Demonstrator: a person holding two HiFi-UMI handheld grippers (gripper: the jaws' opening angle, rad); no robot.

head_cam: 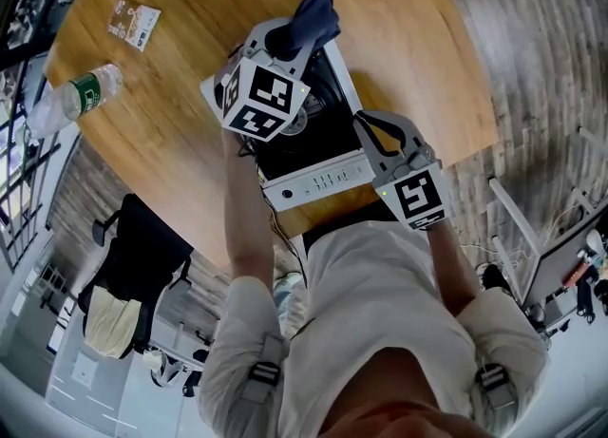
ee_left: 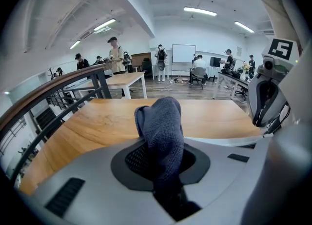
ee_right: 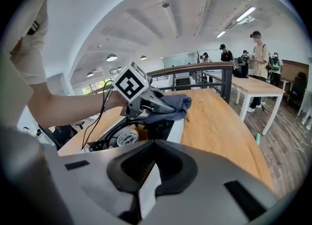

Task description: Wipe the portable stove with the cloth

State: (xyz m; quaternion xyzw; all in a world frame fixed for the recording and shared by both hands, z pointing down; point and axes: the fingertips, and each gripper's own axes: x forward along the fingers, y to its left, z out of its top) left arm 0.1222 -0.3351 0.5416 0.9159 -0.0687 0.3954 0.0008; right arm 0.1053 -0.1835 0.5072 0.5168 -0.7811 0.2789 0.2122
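**At the stove's far end, cloth gripped and stove steadied**

Near the 12 o'clock end of the portable stove [head_cam: 323, 146], the left gripper [head_cam: 290, 42] has its jaws closed on the dark blue cloth [head_cam: 312, 13]. In the left gripper view the fabric rises from between them in a bunched fold and flops forward. Gripped low like this, the loose part of the cloth would make a pad to drag over the surface. The cloth hangs at the stove's far rim, so the wiping looks to be at that end or just starting from it.

At about 3 o'clock on the stove, the right gripper [head_cam: 366, 123] meets the white side rim. Its own view shows the jaws drawn narrow with a thin white edge between them, which I take to be that rim. The likely reason is bracing: a light stove on a smooth wooden table [head_cam: 190, 132] would slide under a sideways rub unless held.

The burner [ee_right: 127, 138] sits open in the middle of the black top, and the control strip [head_cam: 323, 180] faces the person at 6 o'clock. A water bottle [head_cam: 76, 94] lies well apart, off toward 9 o'clock, clear of both arms.
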